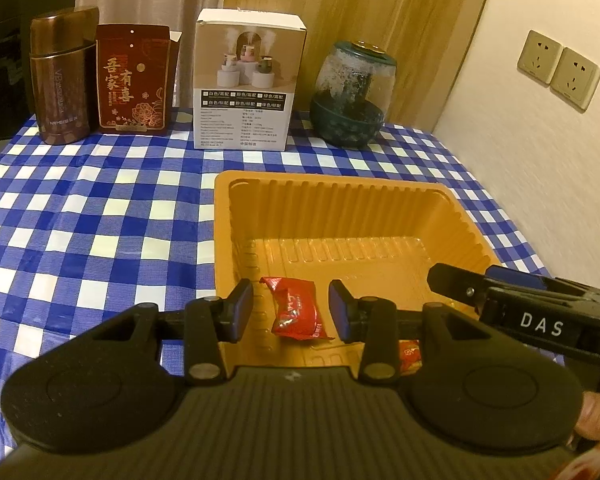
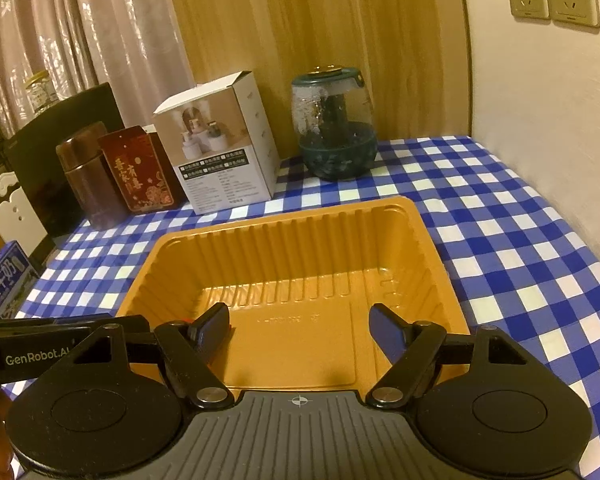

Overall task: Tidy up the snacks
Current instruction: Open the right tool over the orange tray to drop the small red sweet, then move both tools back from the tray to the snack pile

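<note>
A red snack (image 1: 298,308) lies on the floor of the orange tray (image 1: 340,196), at about 6 o'clock in the left wrist view, loose between the left gripper's (image 1: 291,307) narrowly parted jaws — the pads stand clear of the wrapper on both sides. A second red packet (image 1: 409,353) peeks out at 5 o'clock, partly hidden behind the finger linkage. The right gripper (image 2: 298,326) hangs over the tray's near edge with jaws spread wide and nothing between them.

The snack looks light, soft and crinkly, its foil likely slippery; the plump middle seems the best hold, not the twisted ends. The tray is thin ribbed plastic and may slide or flex if nudged.

Underneath is a blue-checked cloth (image 1: 100,216) — smooth, possibly shifting. At 12 o'clock stand a box (image 1: 248,80), jar (image 1: 350,96), red tin (image 1: 134,80) and flask (image 1: 62,80) before a curtain (image 2: 100,20).
</note>
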